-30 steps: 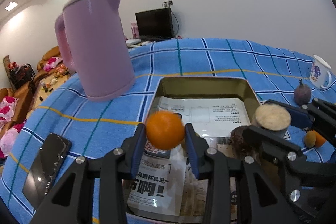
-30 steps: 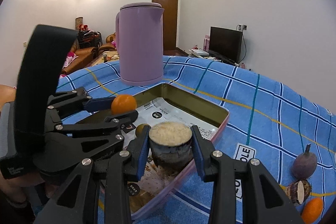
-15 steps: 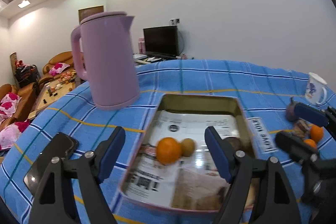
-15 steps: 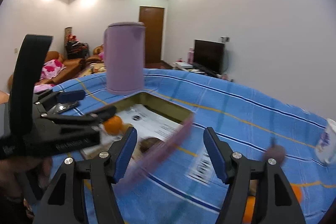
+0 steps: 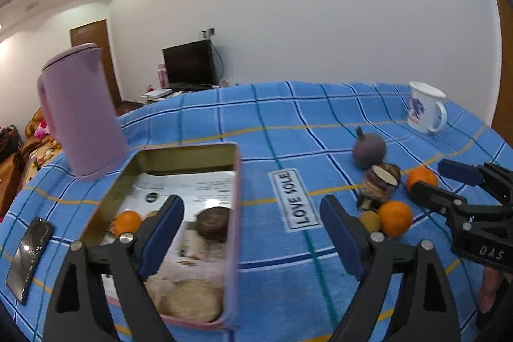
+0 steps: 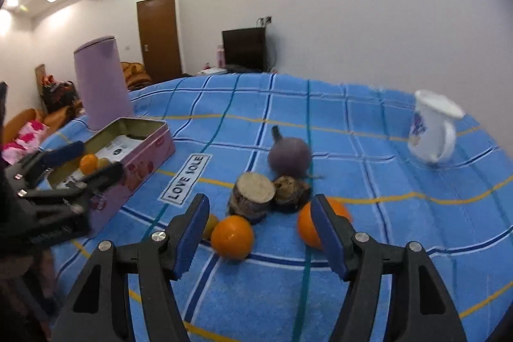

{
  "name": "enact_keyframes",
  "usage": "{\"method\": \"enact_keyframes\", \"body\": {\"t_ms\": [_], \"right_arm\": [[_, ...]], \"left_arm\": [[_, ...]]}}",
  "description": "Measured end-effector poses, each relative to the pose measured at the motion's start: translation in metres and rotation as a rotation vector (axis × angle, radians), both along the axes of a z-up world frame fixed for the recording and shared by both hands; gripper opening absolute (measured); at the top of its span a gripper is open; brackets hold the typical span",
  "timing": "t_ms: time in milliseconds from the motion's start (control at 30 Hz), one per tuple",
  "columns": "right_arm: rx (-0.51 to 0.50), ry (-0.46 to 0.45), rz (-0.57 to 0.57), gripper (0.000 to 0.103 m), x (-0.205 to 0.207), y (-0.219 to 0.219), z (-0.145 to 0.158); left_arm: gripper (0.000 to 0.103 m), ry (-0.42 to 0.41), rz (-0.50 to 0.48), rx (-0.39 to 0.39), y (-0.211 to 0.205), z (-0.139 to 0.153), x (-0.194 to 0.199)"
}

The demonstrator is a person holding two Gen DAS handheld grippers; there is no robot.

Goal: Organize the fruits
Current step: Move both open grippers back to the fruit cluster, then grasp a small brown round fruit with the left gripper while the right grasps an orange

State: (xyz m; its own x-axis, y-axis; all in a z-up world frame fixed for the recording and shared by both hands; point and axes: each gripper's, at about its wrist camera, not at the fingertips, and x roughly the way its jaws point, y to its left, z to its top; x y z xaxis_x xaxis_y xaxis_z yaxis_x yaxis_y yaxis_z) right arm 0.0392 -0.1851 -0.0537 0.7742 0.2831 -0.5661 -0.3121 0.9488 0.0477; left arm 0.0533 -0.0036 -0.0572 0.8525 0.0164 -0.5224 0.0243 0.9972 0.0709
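While both my jaws stood wide apart and held nothing, my left gripper (image 5: 251, 233) hung over the tin's (image 5: 236, 201) right wall, and my right gripper (image 6: 259, 233) hung above the loose fruit. Near it lay two oranges (image 6: 232, 237) (one half hidden behind a finger), a cut brown piece (image 6: 253, 194) and a purple fruit (image 6: 289, 156). Another orange (image 5: 127, 221) sat inside the tin, on the blue cloth (image 6: 320, 130).

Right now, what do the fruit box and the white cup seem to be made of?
The box looks like thin metal: glossy gold inner walls, pink printed outside. The cup looks like glazed ceramic or enamel: smooth white, printed picture; I cannot tell which.
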Motion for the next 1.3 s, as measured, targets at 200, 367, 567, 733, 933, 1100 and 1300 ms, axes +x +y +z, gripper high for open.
{"method": "enact_keyframes", "body": {"t_ms": [200,367,567,733,933,1100,1300], "right_arm": [[0.008,0.123,0.035,0.048,0.016,0.005,-0.015],[0.001,0.162,0.089,0.047,0.017,0.014,-0.022],[0.015,0.249,0.100,0.038,0.028,0.014,-0.033],[0.028,0.189,0.083,0.037,0.020,0.011,-0.024],[0.022,0.097,-0.031,0.037,0.010,-0.001,-0.013],[0.059,0.083,-0.119,0.037,0.011,-0.016,-0.010],[0.066,0.085,-0.138,0.037,0.010,-0.020,-0.009]], "left_arm": [[0.089,0.025,-0.010,-0.001,-0.008,-0.003,0.007],[0.089,0.040,-0.019,-0.007,-0.009,-0.006,0.011],[0.089,0.054,-0.033,-0.004,-0.012,-0.008,0.013],[0.089,0.072,-0.062,-0.007,-0.016,-0.009,0.015],[0.088,0.115,-0.139,-0.011,-0.033,-0.013,0.020],[0.084,0.168,-0.204,-0.019,-0.050,-0.017,0.027],[0.063,0.269,-0.264,-0.056,-0.062,-0.030,0.042]]}}
